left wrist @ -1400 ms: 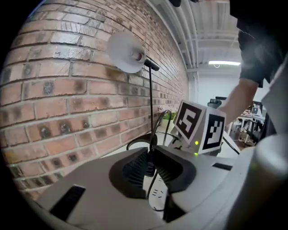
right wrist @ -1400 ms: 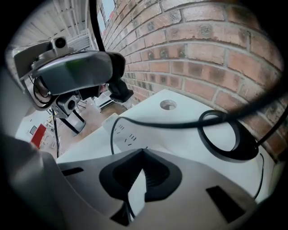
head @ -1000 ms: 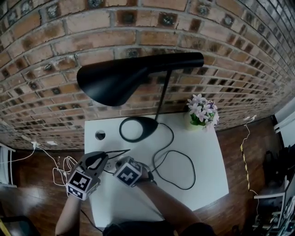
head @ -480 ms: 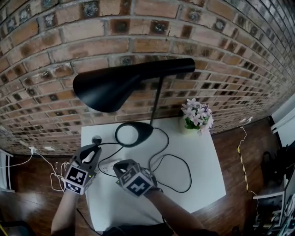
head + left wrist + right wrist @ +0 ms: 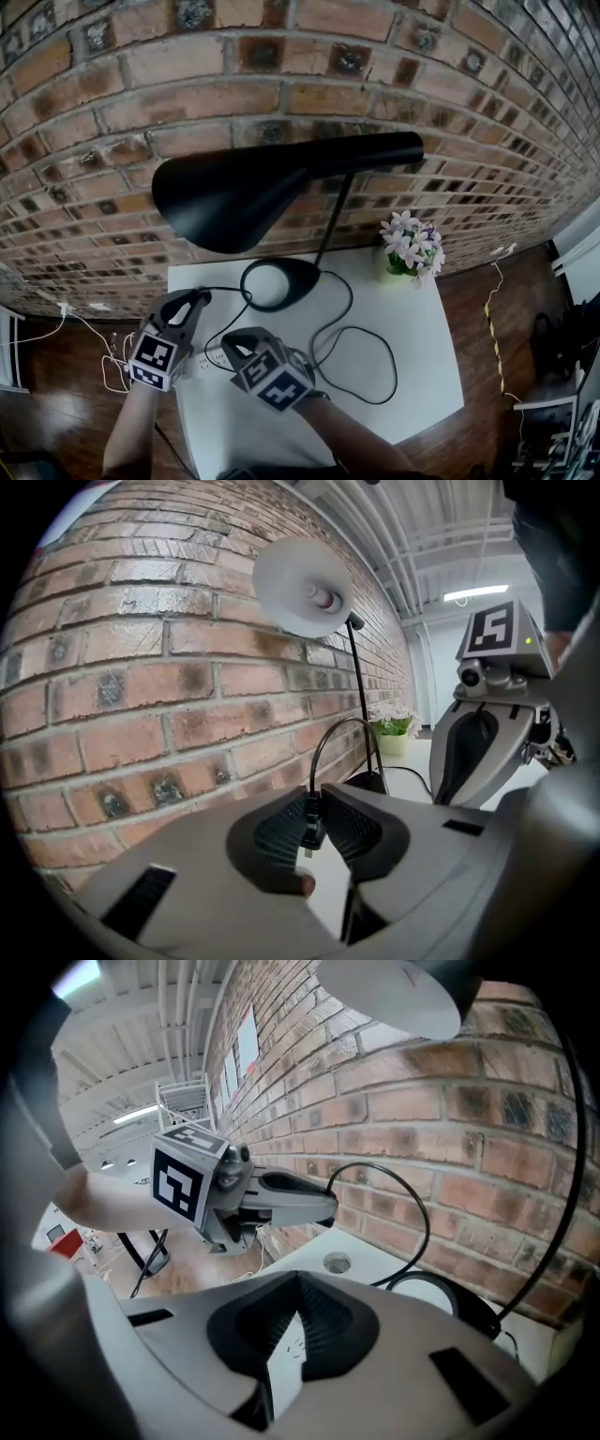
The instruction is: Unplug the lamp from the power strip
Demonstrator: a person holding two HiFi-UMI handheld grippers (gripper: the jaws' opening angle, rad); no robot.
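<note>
A wall of red-brown brick with pale mortar fills the back, and a white square table stands with its far edge against it, on a dark wooden floor. On the floor beside the left edge of the table lie loose white cables, and beyond its right edge a yellow and black strip runs over the boards, near white furniture that the frame cuts off. In the left gripper view a white ribbed ceiling carries 1 long bright light tube.
</note>
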